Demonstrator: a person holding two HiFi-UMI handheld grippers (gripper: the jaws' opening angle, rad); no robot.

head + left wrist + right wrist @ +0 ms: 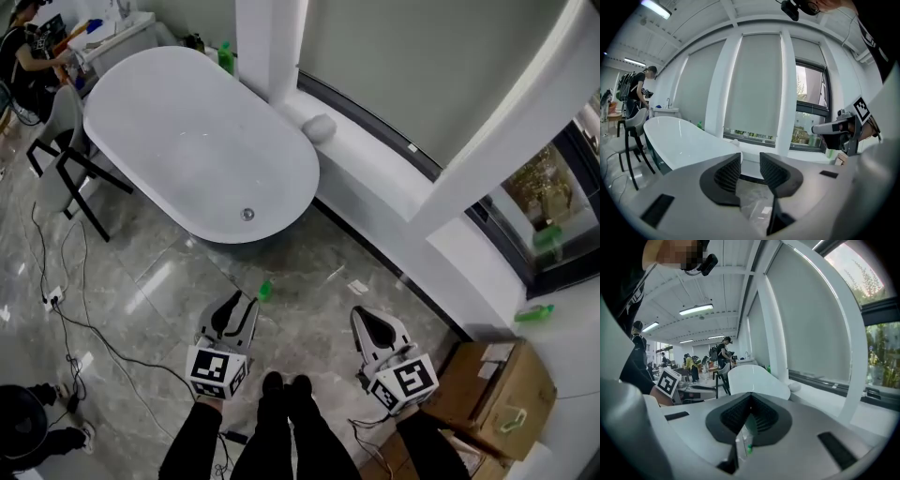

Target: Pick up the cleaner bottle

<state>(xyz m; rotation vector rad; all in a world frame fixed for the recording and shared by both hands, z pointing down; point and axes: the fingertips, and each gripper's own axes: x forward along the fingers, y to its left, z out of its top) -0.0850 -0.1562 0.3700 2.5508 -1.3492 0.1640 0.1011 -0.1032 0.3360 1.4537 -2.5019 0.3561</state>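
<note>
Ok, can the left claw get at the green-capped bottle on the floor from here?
Probably yes. The bottle sits on open floor just past the left claw, slightly to its right. The claw's jaws stand apart with nothing between them, and the bathtub lies further off.

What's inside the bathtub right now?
Only a drain shows in the bathtub; the nearest green bottle is outside it, on the floor. A strip under the tub's near rim is hidden.

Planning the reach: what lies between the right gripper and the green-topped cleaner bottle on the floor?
Nothing: in the head view, only bare floor separates right gripper and cleaner bottle.
</note>
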